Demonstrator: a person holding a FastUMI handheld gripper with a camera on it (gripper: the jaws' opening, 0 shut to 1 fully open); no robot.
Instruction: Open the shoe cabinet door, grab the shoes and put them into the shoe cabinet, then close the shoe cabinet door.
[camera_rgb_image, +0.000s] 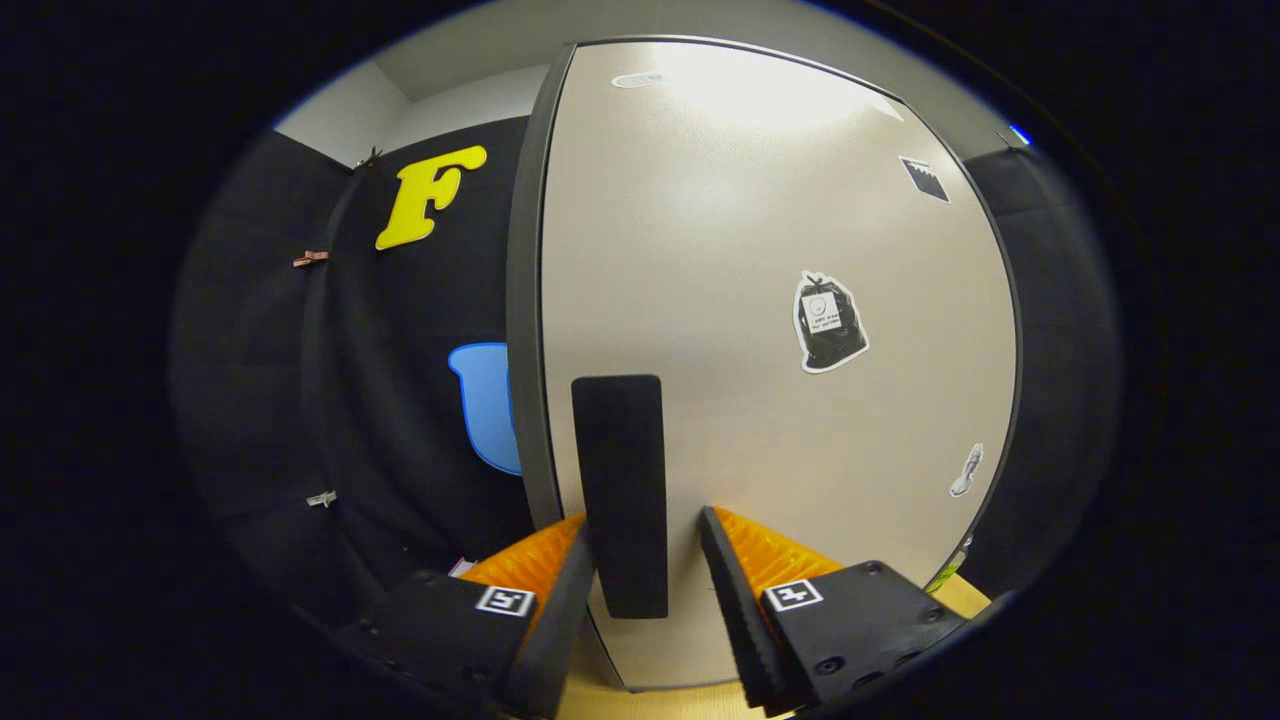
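The shoe cabinet door (760, 250) is a pale, smooth panel standing upright right in front of me, with a dark edge (524, 300) down its left side. A flat black vertical handle (620, 450) sits low on the door near that edge. My gripper (648, 522) is open with the handle's lower half between its fingers. The left finger lies close against the handle's left side, and a gap separates the right finger from its right side. No shoes are visible here.
Several small stickers (828, 322) are stuck on the door's face. The black cloth booth wall (400, 420) hangs close to the left of the door. A light wooden surface (660, 700) runs under the door's bottom edge.
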